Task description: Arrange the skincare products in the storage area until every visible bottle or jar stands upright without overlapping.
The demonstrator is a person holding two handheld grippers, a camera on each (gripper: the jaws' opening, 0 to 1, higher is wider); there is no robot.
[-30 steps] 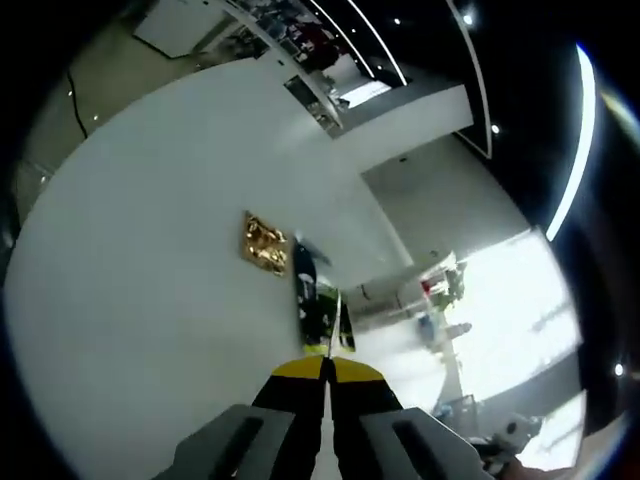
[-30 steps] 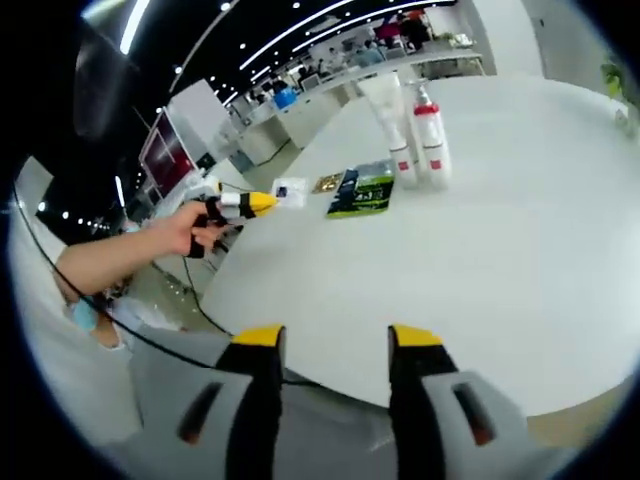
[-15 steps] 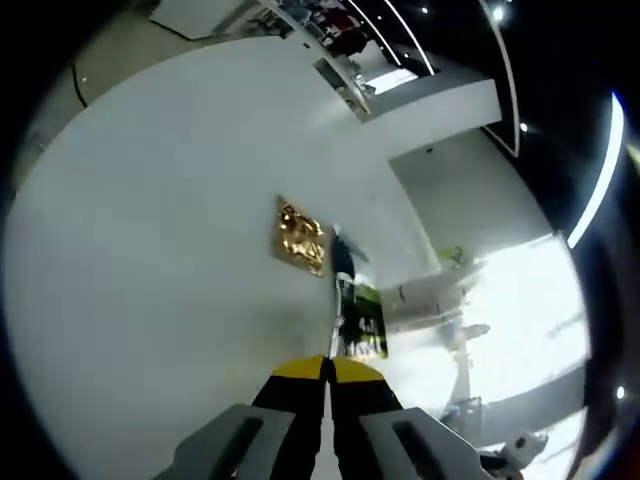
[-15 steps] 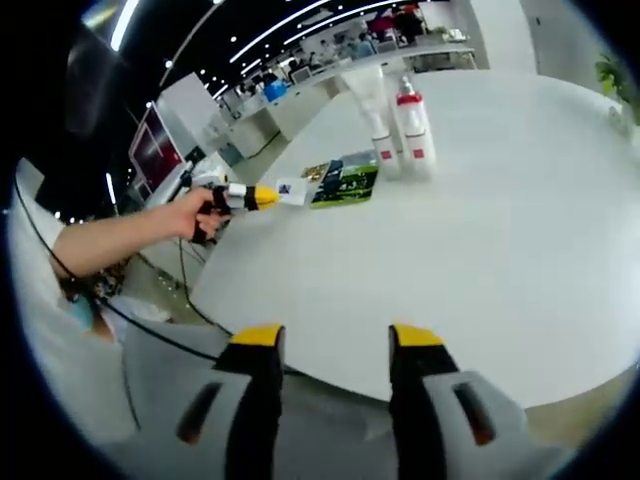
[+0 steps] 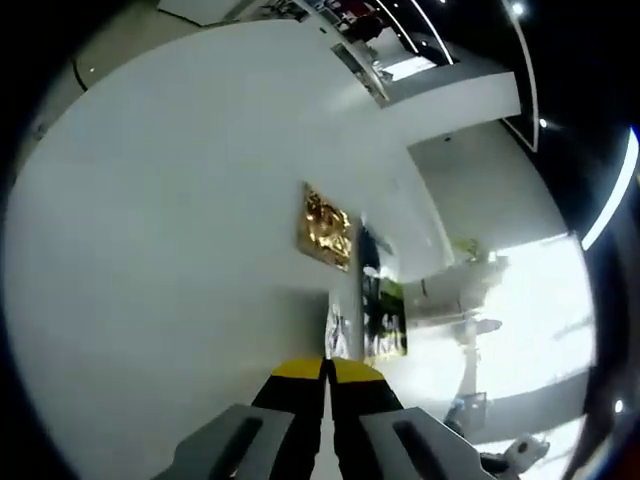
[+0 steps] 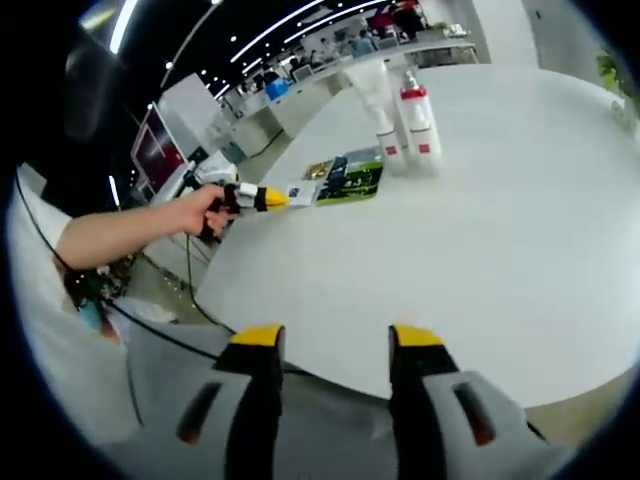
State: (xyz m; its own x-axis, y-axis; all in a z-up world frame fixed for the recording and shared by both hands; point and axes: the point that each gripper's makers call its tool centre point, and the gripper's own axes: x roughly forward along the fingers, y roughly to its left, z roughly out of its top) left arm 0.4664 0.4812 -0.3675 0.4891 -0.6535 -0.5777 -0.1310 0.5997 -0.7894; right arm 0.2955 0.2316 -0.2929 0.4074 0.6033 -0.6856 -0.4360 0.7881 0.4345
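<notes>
— What stood on the white table [image 6: 520, 250]?

— Two upright bottles [image 6: 405, 125], touching, far from the right gripper [image 6: 325, 345] — its jaws were spread and held nothing. Flat packets lay near them: a green one [image 6: 362, 180], a dark one [image 5: 370, 255], a gold one [image 5: 326, 226].

— And the left gripper [image 5: 325, 368]?

— Jaws pressed together, pinching a thin white packet [image 5: 340, 322] at the table, just beside the green one — a hand [image 6: 195, 212] gripped it.

— Anything inside the bottles?

— Couldn't tell.

Print on the green sachet [image 6: 358, 182] and the two bottles' [image 6: 405, 125] labels is too small to read; the far counter [image 5: 150, 200] edge blurs into glare.
</notes>
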